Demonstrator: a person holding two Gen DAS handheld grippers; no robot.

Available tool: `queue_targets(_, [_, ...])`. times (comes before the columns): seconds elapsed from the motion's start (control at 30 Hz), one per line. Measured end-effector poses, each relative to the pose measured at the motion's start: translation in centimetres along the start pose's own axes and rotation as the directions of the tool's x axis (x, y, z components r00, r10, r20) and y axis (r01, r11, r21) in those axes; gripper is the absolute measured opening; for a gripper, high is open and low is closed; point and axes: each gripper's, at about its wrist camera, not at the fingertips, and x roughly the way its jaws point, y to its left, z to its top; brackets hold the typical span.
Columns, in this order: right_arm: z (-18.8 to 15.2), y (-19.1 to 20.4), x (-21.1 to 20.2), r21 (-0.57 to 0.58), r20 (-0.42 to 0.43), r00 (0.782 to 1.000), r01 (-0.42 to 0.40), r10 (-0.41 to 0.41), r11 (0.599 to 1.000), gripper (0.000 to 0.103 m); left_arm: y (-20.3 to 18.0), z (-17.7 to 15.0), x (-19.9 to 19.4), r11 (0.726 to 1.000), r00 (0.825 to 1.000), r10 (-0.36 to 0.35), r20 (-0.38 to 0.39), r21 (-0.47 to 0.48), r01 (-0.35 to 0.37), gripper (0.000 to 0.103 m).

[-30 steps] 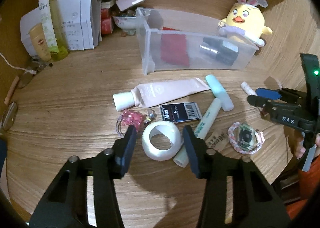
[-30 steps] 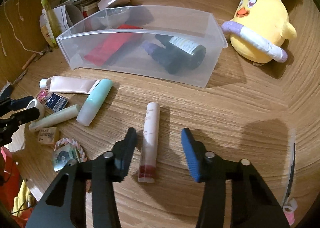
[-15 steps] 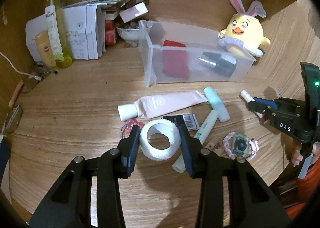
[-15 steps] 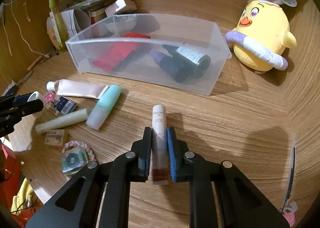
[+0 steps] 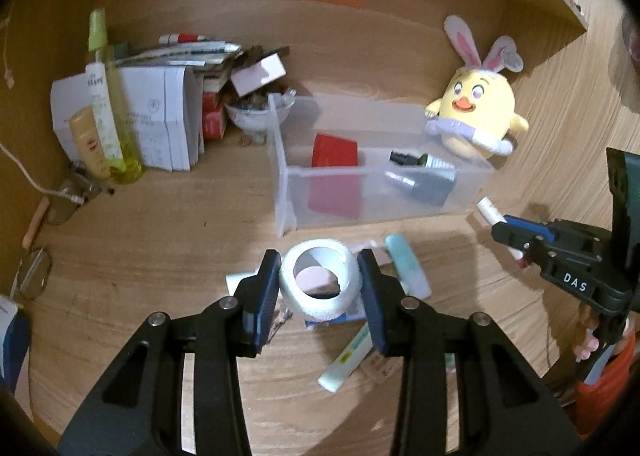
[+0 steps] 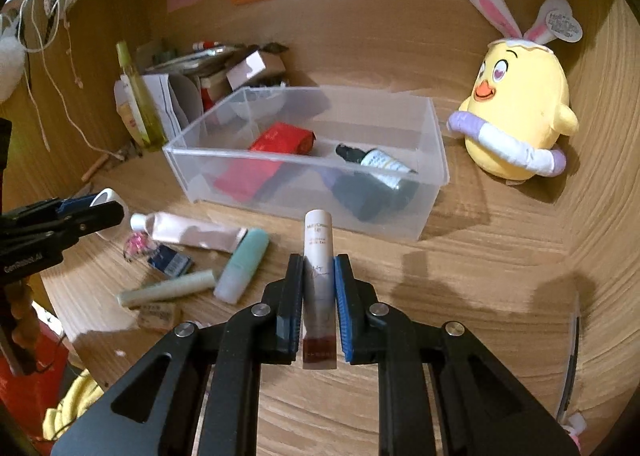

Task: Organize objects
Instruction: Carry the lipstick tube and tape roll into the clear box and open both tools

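Observation:
My left gripper [image 5: 319, 288] is shut on a white tape roll [image 5: 320, 301], held above the desk. A slim white lip tube [image 6: 318, 256] with a dark red base stands between the pads of my right gripper [image 6: 317, 288], lifted clear of the wood. The same tube [image 5: 490, 212] and right gripper [image 5: 506, 234] show at the right of the left wrist view. A clear plastic bin [image 6: 434, 164] sits ahead, holding a red pouch [image 6: 282, 140] and dark bottles [image 6: 376, 164]. Loose on the desk lie a pink tube [image 6: 188, 230], a mint stick [image 6: 244, 264] and a pale green stick [image 6: 168, 290].
A yellow chick plush [image 6: 516, 112] stands right of the bin. Papers, boxes, a bowl and a green spray bottle [image 5: 106, 104] crowd the back left corner. A barcode packet [image 6: 170, 260], a pink trinket [image 6: 136, 244] and a small wooden tag [image 6: 156, 314] lie near the desk's front edge.
Both grippers closed on their objects and rose: the left took the tape roll off the desk, the right took the lip tube. The bin now sits lower and nearer in both views.

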Motion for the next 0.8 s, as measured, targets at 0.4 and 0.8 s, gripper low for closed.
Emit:
queue_targets(0.4, [2.7,-0.5,0.0,0.01,0.062,0.998,-0.003,0.002,1.0,0.014,-0.8,3.2,0.4,1.0,0.999,-0.013,0.046,0.024,0.012,0.039])
queue_targets(0.8, [6.6,-0.6,1.0,-0.016,0.125,0.992,0.012,-0.01,1.0,0.014,-1.1,6.2,2.4,0.999,0.999,-0.001,0.045,0.053,-0.001,0.039])
